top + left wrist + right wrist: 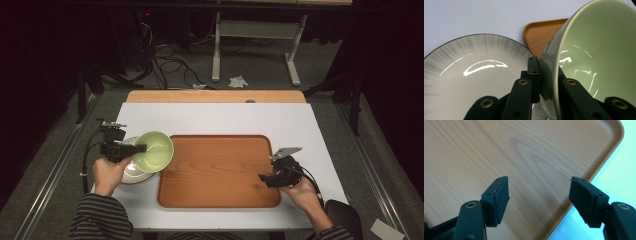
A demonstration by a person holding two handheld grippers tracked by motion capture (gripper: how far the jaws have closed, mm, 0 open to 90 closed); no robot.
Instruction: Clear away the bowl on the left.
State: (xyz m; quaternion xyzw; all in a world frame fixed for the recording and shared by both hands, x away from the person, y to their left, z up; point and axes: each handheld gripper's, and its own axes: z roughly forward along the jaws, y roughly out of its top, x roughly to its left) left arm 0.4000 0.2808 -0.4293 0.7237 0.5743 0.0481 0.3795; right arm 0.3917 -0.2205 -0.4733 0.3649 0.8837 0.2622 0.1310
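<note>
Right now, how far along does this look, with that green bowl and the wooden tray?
Nothing sits on the wooden tray yet. In hand: the left hand-held gripper clamps the green bowl's rim, holding it tilted above the grey-rimmed plate beside the tray. The right hand-held gripper hangs open over the tray's right edge. Probably left: setting the bowl, perhaps the plate too, on the tray.

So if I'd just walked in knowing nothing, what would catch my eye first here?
Probably the pale green bowl, tipped on its side and pinched by its rim in the left gripper at the table's left, just above a grey-streaked white plate. Next, the big wooden tray in the middle, bare. Over its right edge the right gripper hangs open, holding nothing.
</note>
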